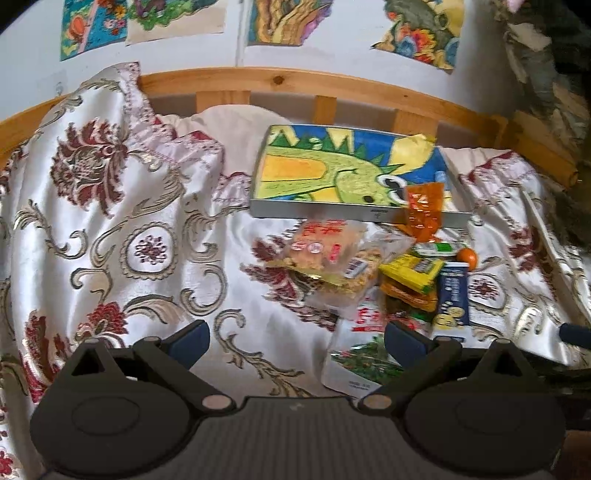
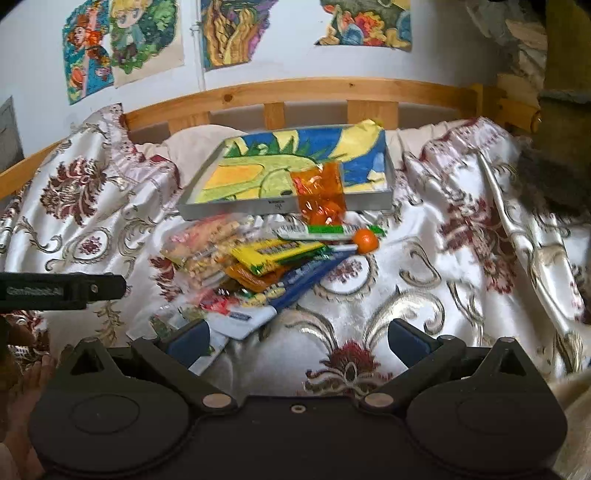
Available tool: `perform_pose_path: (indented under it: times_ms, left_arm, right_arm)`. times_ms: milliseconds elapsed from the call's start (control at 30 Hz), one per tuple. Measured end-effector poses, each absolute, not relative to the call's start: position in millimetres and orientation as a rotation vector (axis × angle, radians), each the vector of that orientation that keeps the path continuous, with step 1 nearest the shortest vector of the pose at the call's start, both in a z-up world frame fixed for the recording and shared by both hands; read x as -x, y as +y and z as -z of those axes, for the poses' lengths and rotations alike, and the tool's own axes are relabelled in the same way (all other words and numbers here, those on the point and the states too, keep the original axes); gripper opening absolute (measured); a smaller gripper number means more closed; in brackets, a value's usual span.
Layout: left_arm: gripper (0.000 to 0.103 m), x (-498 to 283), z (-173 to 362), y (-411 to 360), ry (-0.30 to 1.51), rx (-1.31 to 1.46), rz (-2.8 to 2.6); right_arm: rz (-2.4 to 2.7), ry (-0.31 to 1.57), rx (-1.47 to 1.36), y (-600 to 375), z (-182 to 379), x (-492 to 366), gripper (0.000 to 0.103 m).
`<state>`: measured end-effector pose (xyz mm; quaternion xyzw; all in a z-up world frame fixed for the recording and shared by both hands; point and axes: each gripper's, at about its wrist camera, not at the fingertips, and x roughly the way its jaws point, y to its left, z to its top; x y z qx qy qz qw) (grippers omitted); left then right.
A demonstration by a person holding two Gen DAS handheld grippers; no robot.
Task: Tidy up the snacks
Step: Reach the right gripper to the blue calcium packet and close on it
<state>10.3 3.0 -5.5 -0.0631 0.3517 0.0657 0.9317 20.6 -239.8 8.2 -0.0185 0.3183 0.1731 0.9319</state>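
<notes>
A heap of snack packets lies on the patterned bedspread (image 1: pixel 110 221): a clear bag of puffed snacks (image 1: pixel 332 258), a yellow packet (image 1: pixel 413 271), a blue box (image 1: pixel 453 295), an orange candy bag (image 1: pixel 424 210), a small orange fruit (image 1: pixel 468 257) and a white bag (image 1: pixel 354 354). Behind them rests a shallow grey tray (image 1: pixel 321 213) with a dinosaur drawing inside. My left gripper (image 1: pixel 295 339) is open, near the heap's left side. My right gripper (image 2: pixel 299 339) is open over the bedspread, right of the heap (image 2: pixel 258 266); the tray (image 2: pixel 236 213) and fruit (image 2: pixel 365 240) lie beyond.
A wooden bed rail (image 1: pixel 295 83) runs along the wall behind, with colourful drawings (image 1: pixel 288 22) pinned above. A pillow (image 1: pixel 229 118) sits behind the tray. The left gripper's body (image 2: pixel 62 290) shows at the right wrist view's left edge, with a hand (image 2: pixel 26 384) below.
</notes>
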Motion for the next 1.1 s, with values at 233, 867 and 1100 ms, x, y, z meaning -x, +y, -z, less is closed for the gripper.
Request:
perform_pose_path:
  times_ms: [233,867,1100]
  left_arm:
    - [0.102,-27,11,10,0.775,0.144,-0.186]
    - [0.102,-54,37,-20,0.957,0.074,0.045]
    - [0.102,-58,35,-32,0.961,-0.019,0.090]
  right_arm:
    - [-0.422,0.681,0.051,-242,-22,-42,0.102]
    - [-0.693,0.937,0.025,-239,-2,-132,0.102]
    - [-0.658,0.986,-0.032,-229,17,-159,0.101]
